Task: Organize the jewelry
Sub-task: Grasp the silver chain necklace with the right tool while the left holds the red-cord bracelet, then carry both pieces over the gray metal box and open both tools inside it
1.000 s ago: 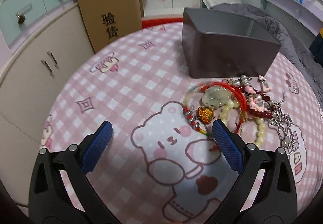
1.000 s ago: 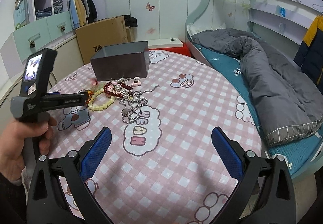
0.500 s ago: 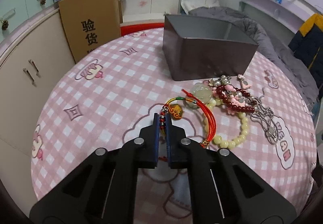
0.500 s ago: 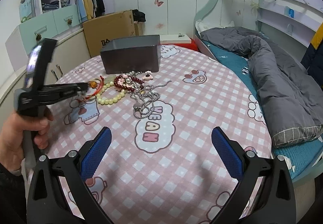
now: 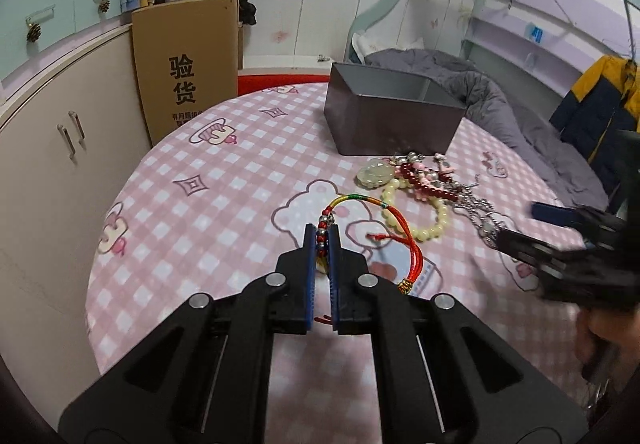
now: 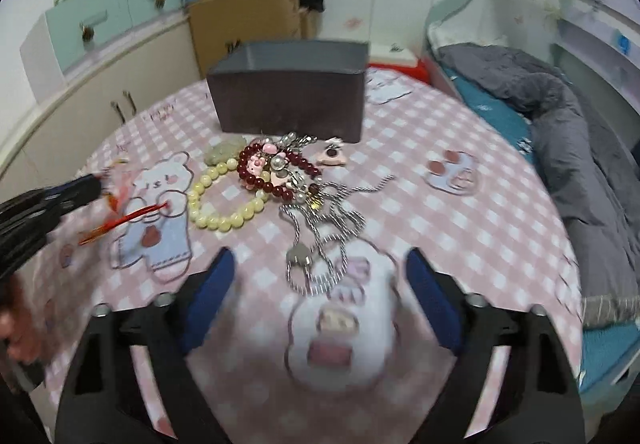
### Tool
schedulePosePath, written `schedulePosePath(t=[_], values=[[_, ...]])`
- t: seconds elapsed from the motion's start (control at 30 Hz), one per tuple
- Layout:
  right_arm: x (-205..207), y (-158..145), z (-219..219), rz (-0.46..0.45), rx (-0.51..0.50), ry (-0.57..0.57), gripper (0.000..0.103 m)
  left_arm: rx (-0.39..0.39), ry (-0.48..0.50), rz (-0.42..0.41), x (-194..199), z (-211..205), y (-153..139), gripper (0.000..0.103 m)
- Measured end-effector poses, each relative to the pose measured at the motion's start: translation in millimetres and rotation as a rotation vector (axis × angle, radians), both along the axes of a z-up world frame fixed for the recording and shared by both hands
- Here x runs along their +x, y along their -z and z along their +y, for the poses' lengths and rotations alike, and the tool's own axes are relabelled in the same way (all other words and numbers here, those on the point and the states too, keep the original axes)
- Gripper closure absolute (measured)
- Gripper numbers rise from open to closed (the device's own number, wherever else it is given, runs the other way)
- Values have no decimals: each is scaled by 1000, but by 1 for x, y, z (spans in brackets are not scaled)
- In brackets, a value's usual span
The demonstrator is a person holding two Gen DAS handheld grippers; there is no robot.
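My left gripper (image 5: 321, 236) is shut on the beaded end of a red cord bracelet (image 5: 404, 228), whose cord trails to the right above the pink checked table (image 5: 208, 212). Ahead lie a cream bead bracelet (image 5: 436, 220), a dark red bead bracelet (image 5: 424, 184), a jade pendant (image 5: 374, 174) and a silver chain (image 5: 476, 204), all in front of the grey box (image 5: 392, 124). In the right wrist view my right gripper (image 6: 320, 272) hangs over the silver chain (image 6: 320, 228) with its jaws closing. The chain lies between the fingers (image 6: 212, 284), untouched.
A cardboard box (image 5: 188, 64) leans on cream cabinets (image 5: 48, 148) at the back left. A bed with a grey duvet (image 6: 560, 132) runs along the right of the round table. A hand holds the left gripper (image 6: 80, 188) at the left edge.
My left gripper shut on the red cord bracelet and pulled it away from the pile. My right gripper came forward and down over the silver chain, and its jaws narrowed.
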State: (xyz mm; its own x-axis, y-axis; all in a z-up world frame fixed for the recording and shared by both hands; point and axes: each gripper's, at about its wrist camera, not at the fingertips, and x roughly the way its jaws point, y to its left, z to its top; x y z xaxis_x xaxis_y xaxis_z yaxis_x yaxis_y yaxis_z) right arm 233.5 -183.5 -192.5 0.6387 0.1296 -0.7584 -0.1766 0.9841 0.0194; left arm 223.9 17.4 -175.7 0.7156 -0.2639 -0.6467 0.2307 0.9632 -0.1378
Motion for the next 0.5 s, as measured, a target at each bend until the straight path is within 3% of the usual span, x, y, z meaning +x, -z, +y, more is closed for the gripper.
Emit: schedulePosePath(t=[0.03,0.1,0.13,0.3,0.5], values=[[7,8,2,28,-18,-7,56,-5,0,-4,-3,1,-2,97],[8,11,3,17,-23,-17,66,-8,-3,-12,-9,4,-4,97],[7,9,4,15,-20,-31,87,-9,-5,-14,-11,5,-4,97],[-8,-2,-5,-1,56,-62,88,-30,-17,-31,-18,13,-12,97],[-32,-57,-20,-91,171,-105,88,-37,-10,-83,-29,11,-37,97]])
